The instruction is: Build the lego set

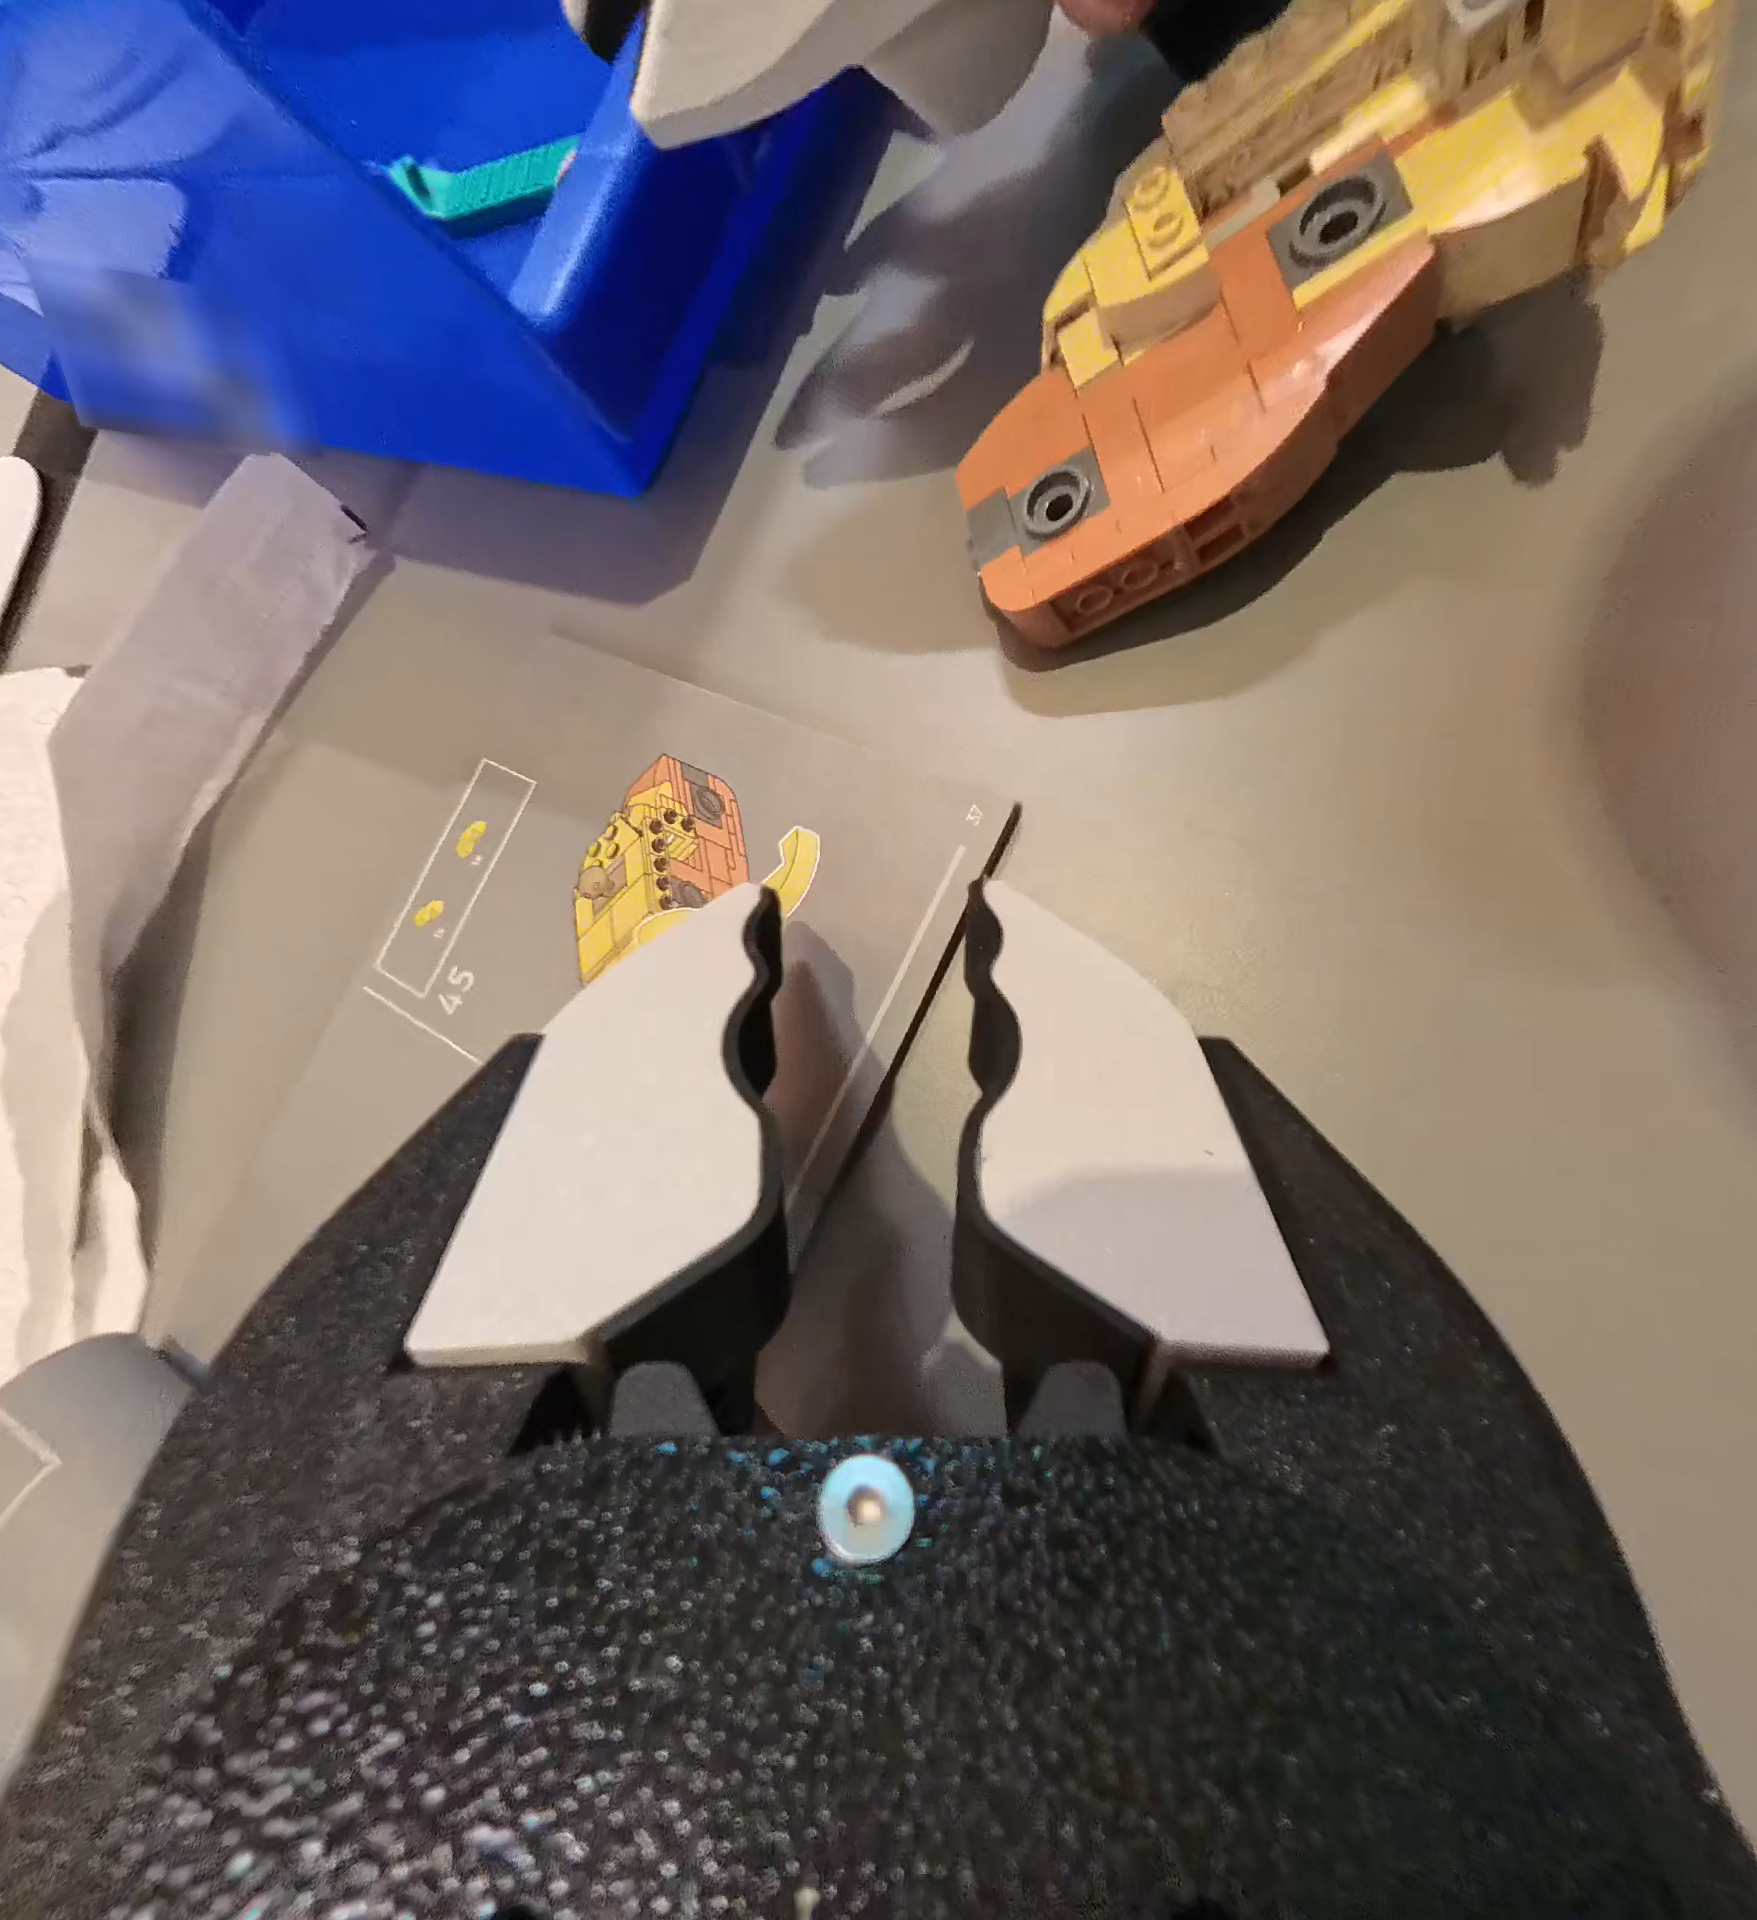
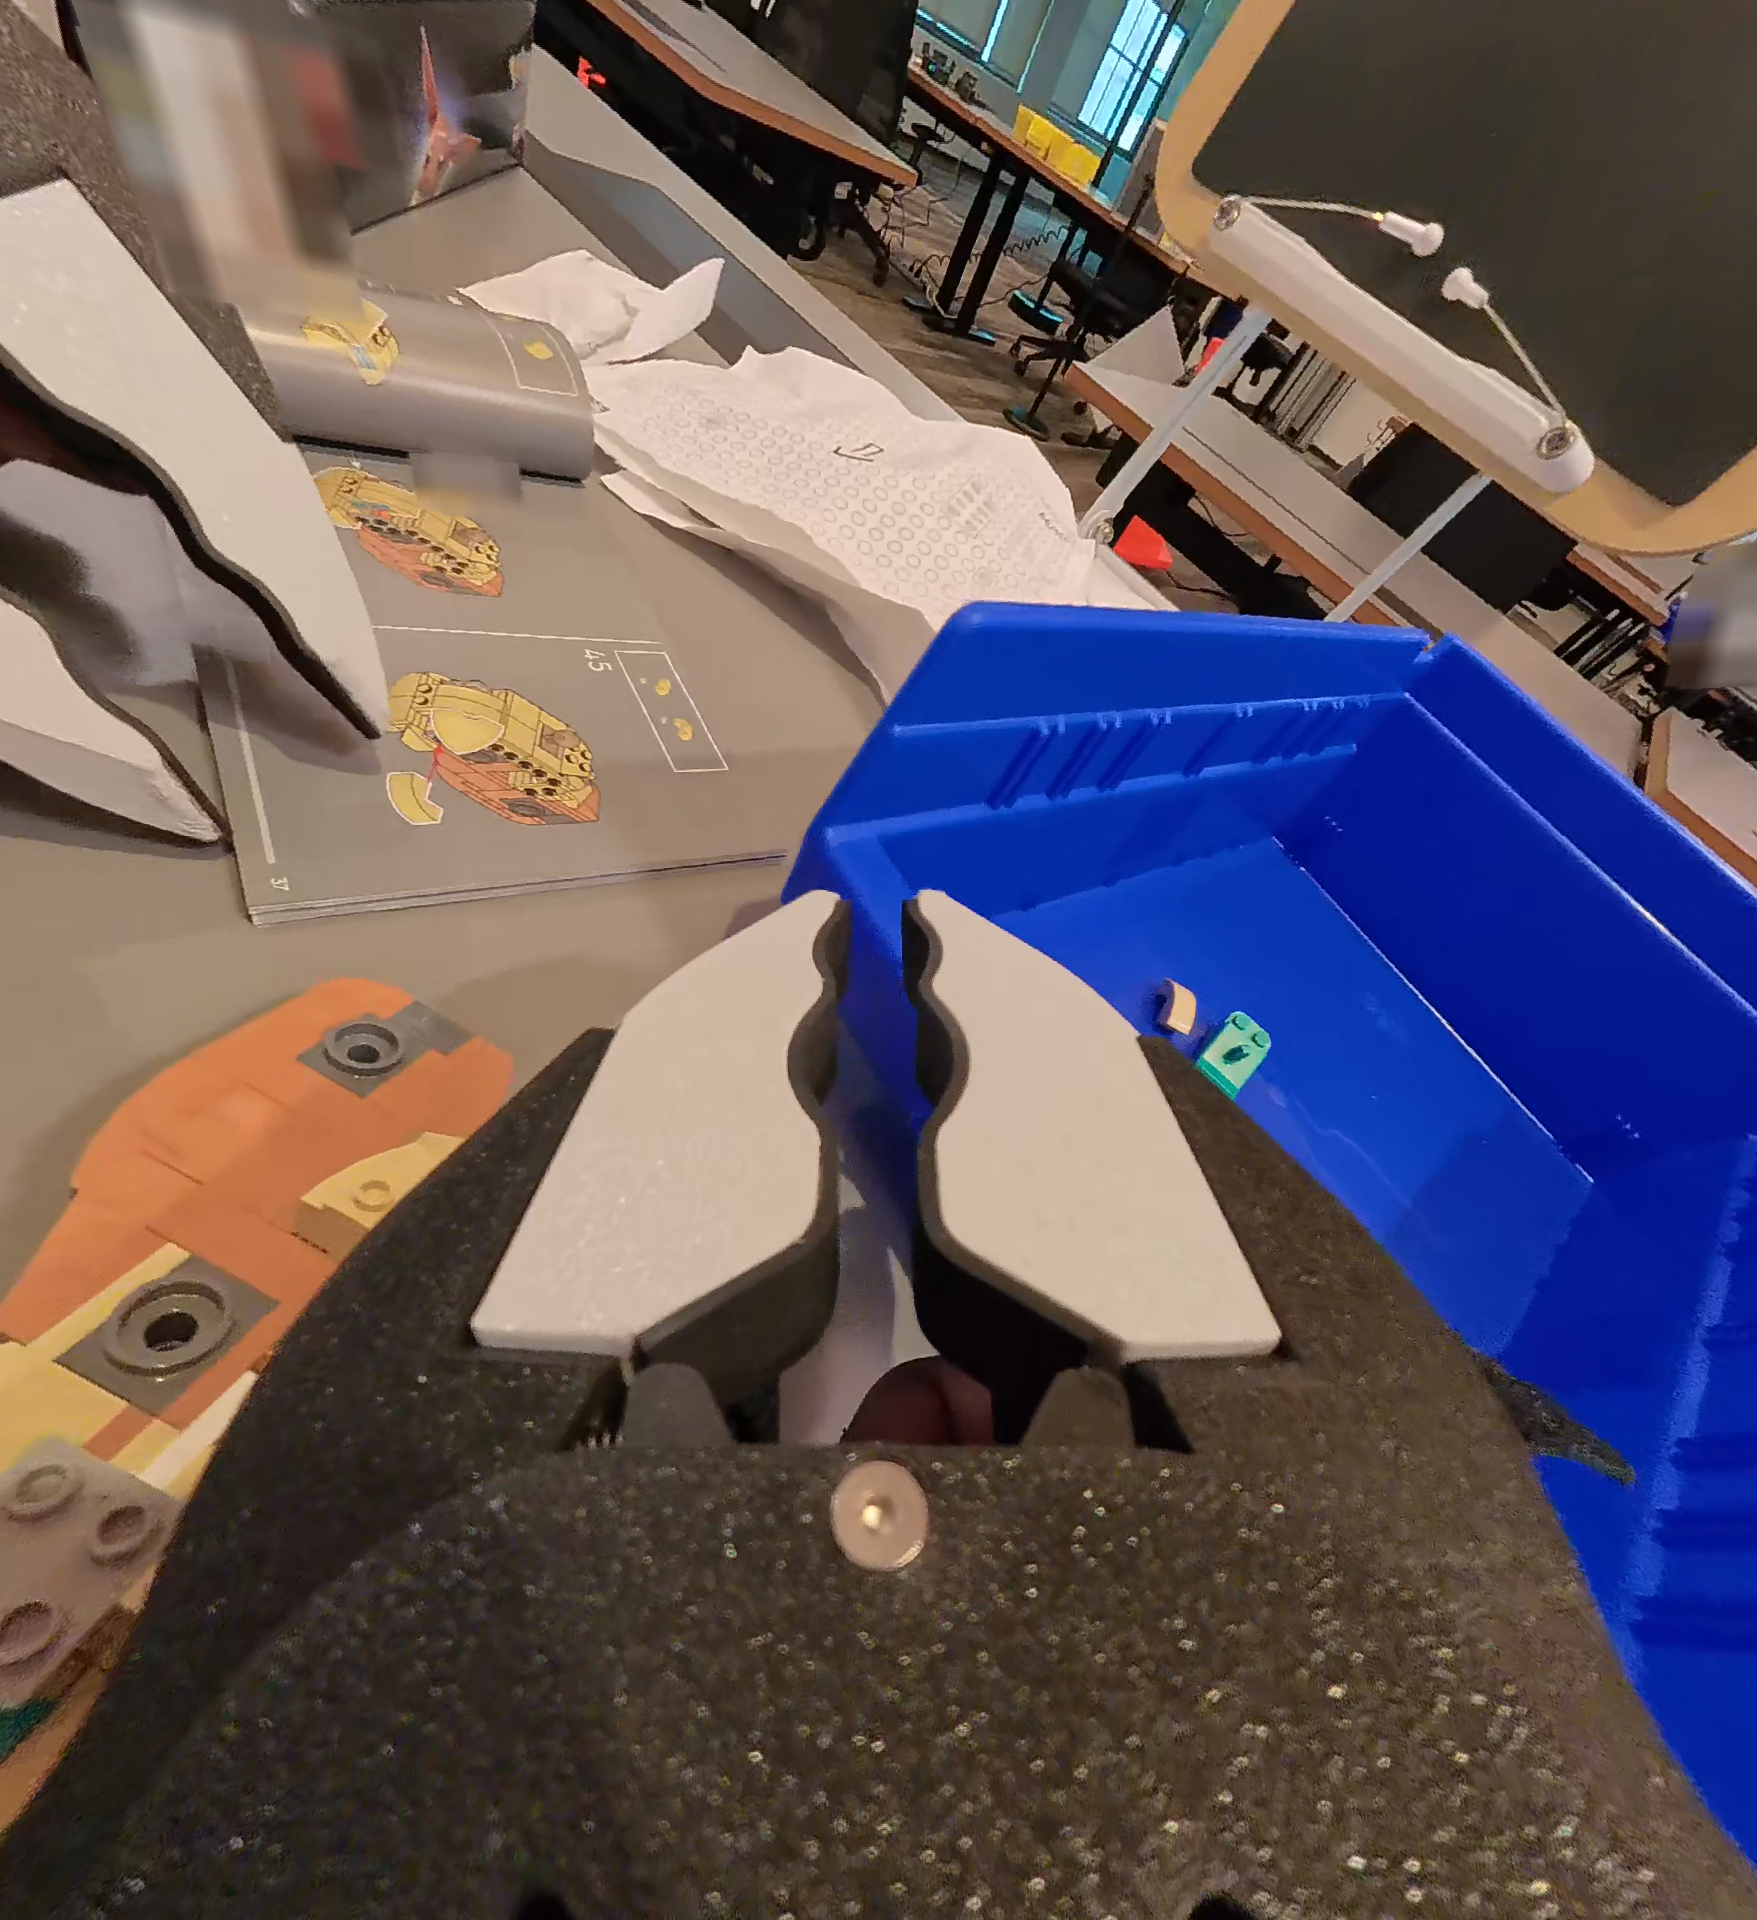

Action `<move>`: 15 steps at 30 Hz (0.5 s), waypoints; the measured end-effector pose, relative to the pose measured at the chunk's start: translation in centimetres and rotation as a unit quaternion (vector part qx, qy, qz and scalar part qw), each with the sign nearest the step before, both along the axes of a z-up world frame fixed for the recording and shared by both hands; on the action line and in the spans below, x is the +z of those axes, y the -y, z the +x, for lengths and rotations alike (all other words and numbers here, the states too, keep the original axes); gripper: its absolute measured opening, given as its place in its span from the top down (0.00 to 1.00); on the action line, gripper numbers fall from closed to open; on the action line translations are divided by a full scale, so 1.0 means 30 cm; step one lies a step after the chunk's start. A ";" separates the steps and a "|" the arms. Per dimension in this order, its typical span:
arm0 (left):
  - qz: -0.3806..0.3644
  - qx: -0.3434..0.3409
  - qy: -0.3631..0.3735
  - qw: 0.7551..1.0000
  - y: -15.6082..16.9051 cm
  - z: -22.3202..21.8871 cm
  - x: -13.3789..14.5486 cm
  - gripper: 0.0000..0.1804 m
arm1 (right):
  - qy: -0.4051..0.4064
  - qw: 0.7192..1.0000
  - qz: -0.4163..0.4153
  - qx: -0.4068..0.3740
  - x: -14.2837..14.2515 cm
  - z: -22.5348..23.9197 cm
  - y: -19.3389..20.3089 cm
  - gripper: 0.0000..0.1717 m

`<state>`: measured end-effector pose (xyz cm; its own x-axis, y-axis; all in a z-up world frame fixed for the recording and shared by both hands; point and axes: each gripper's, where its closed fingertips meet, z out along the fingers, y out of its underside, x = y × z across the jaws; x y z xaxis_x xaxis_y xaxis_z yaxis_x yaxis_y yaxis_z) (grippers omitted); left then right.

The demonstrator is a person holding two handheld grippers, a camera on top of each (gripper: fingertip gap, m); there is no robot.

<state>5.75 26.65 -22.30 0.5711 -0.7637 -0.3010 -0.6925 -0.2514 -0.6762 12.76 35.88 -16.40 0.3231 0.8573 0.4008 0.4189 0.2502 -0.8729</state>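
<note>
Grey-padded left gripper (image 1: 874, 914) hangs spread over the instruction booklet's (image 1: 645, 748) right edge, gripping nothing. Right gripper (image 2: 874, 914), nearly closed, pinches the blue bin's (image 2: 1373, 790) near-left wall. Brick model (image 1: 1217, 343) sits right; bare table (image 1: 1373, 935) lies between them.

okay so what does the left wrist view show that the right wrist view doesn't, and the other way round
Only the left wrist view shows the left gripper head-on, fingers apart over the page edge, nothing between them.

Only the right wrist view shows the small tan curved brick in the bin, the room's desks, and the right gripper astride the bin's near wall.

Both show the blue plastic bin, green brick, open grey instruction booklet, orange-and-yellow brick model and crumpled white paper.
</note>
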 end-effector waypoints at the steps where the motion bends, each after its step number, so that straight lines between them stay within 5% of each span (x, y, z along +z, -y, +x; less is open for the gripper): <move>1: 0.006 -0.003 -0.017 1.000 -0.001 -0.002 -0.001 0.82 | 0.001 1.000 0.002 0.001 0.000 -0.002 0.003 0.95; 15: -0.004 0.000 -0.009 1.000 -0.005 -0.003 -0.002 0.82 | 0.004 1.000 0.010 0.007 0.002 -0.009 0.019 0.95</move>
